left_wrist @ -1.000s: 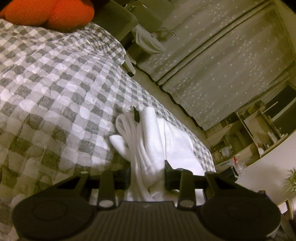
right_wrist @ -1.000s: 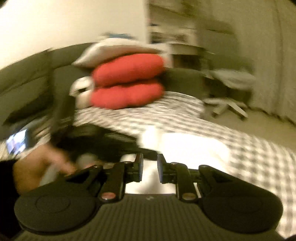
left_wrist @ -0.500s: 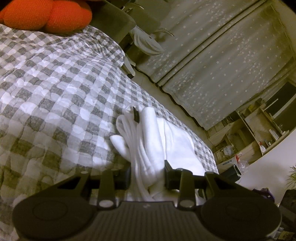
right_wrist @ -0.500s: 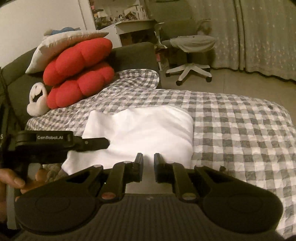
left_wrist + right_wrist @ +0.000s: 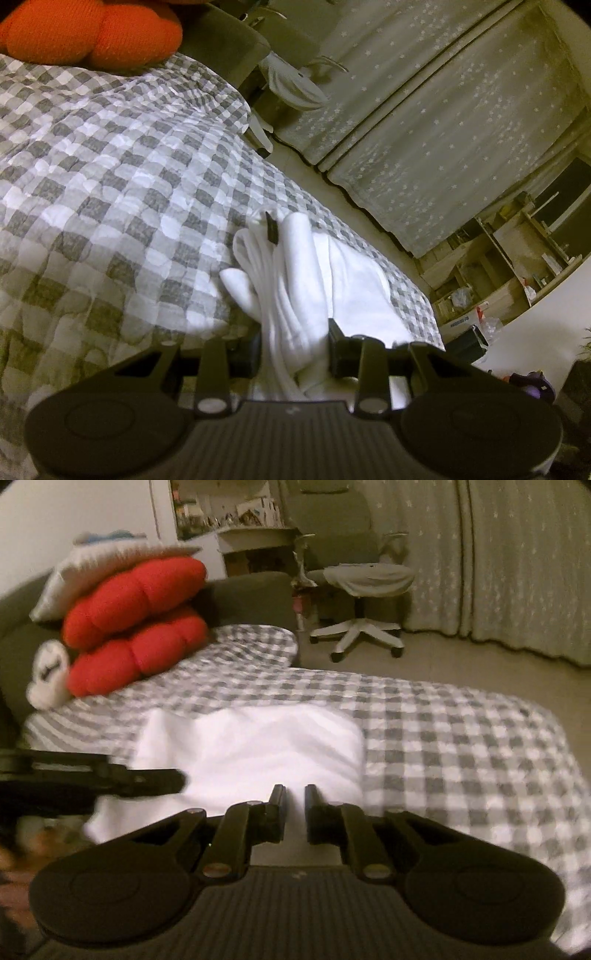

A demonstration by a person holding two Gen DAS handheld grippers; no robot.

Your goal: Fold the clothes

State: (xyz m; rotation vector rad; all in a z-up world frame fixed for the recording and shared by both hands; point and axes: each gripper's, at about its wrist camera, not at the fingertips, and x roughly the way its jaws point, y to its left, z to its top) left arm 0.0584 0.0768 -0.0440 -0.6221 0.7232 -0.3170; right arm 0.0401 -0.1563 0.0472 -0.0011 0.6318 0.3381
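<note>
A white garment (image 5: 354, 280) lies on the grey checked bedspread (image 5: 110, 192). My left gripper (image 5: 295, 343) is shut on a bunched stack of its folds, which rise between the pads; a small dark tag (image 5: 271, 230) sticks up from the bundle. In the right wrist view the garment (image 5: 251, 746) is spread flat and smooth. My right gripper (image 5: 295, 794) hovers over its near edge, its jaws drawn in to a narrow slit with no cloth visibly pinched. The left gripper's finger (image 5: 147, 779) reaches in from the left over the cloth.
Red cushions (image 5: 133, 627) and a white pillow (image 5: 92, 568) are piled at the head of the bed. A white office chair (image 5: 365, 590) stands on the floor beyond, before starred curtains (image 5: 517, 554). Cluttered shelves (image 5: 517, 258) stand to the right of the bed.
The right gripper's jaws narrowed, and it dropped closer to the garment's near edge. The left gripper kept its hold and place.
</note>
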